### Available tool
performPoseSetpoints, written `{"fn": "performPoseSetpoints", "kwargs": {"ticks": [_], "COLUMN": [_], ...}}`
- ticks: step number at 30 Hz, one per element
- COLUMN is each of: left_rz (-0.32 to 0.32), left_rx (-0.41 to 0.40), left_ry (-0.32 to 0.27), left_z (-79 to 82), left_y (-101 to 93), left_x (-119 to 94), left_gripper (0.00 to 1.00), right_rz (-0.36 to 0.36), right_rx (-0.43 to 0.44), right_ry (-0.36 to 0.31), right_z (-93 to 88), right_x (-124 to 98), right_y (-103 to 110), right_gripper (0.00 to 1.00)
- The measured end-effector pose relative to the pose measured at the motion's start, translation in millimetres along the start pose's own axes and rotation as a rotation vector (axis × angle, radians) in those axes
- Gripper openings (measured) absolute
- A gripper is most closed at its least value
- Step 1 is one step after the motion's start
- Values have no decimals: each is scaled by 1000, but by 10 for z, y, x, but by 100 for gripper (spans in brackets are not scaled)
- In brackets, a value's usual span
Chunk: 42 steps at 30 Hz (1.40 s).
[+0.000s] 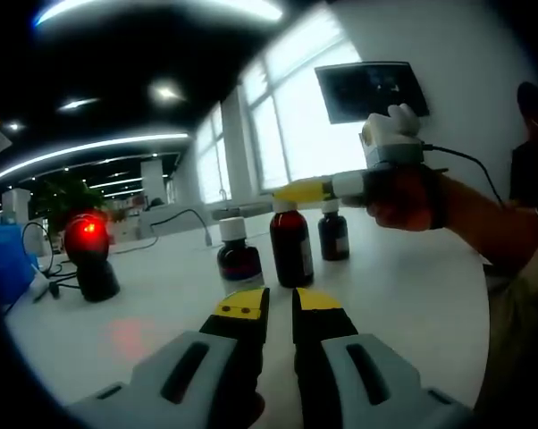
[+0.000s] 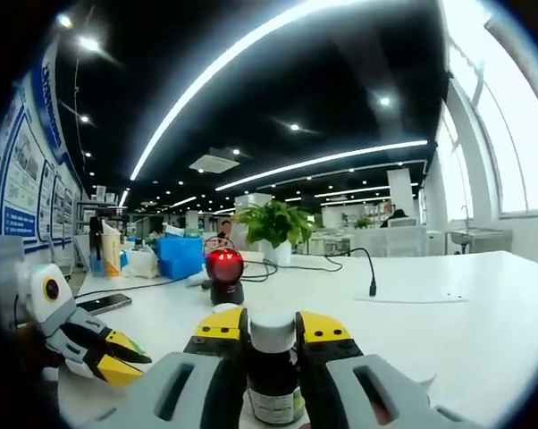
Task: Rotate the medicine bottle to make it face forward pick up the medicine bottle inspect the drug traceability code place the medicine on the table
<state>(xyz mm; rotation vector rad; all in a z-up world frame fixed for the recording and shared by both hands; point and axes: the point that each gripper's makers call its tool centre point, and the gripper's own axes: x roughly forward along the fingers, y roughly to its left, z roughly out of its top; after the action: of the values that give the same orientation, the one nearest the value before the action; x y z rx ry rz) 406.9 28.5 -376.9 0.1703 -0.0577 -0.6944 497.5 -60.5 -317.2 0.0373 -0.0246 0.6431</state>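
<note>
Standing on a white table [image 1: 403, 286] are 3 dark medicine bottles with white caps, seen in the left gripper view: a short one [image 1: 239, 253] on the left, a taller middle bottle [image 1: 291, 244], and a far right one [image 1: 333, 231]. The right gripper [image 1: 298, 190], held by a hand [image 1: 403, 201], reaches in from the right at cap height over the middle and right bottles.

In the right gripper view, 1 bottle [image 2: 273, 368] stands upright between that gripper's [image 2: 272, 327] yellow-tipped jaws, which sit close on either side of its neck and shoulder; whether they pinch it or only bracket it cannot be told. I cannot say which of the 3 it is.

The left gripper [image 1: 281, 302] hovers near the table's front, its jaws nearly pressed together with a narrow slit between, holding nothing.

1 scanner [image 1: 90, 250] with a red glowing light stands far left.

The task looks early: the bottle seems to rest on the table, at the rotating or grasping step. Lifting, checking the traceability code and setting down remain.

Counts: 3 bottles, 2 grippers, 1 scanner.
</note>
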Motion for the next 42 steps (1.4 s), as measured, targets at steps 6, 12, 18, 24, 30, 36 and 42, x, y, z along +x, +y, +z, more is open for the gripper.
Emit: {"fn": "performPoseSetpoints", "kwargs": {"ticks": [6, 12, 18, 24, 30, 36, 42], "left_rz": [0, 0, 0, 0, 0, -1, -2], "left_rx": [1, 1, 1, -1, -1, 0, 0], "left_ry": [0, 0, 0, -1, -1, -1, -1], "left_z": [-1, -2, -4, -2, 1, 2, 3], "left_y": [1, 3, 9, 14, 13, 13, 11], "left_x": [3, 7, 15, 15, 16, 16, 16], "left_gripper": [4, 4, 4, 4, 4, 4, 4], "right_rz": [17, 37, 39, 42, 34, -10, -55], "right_rx": [16, 7, -1, 1, -8, -43, -71], "right_ry": [-3, -2, 13, 13, 11, 18, 14], "right_z": [8, 27, -21, -27, -17, -14, -13], "right_x": [3, 6, 21, 28, 37, 46, 29], "right_y": [-4, 10, -1, 1, -19, 7, 5], "right_gripper": [18, 17, 17, 17, 16, 16, 16]}}
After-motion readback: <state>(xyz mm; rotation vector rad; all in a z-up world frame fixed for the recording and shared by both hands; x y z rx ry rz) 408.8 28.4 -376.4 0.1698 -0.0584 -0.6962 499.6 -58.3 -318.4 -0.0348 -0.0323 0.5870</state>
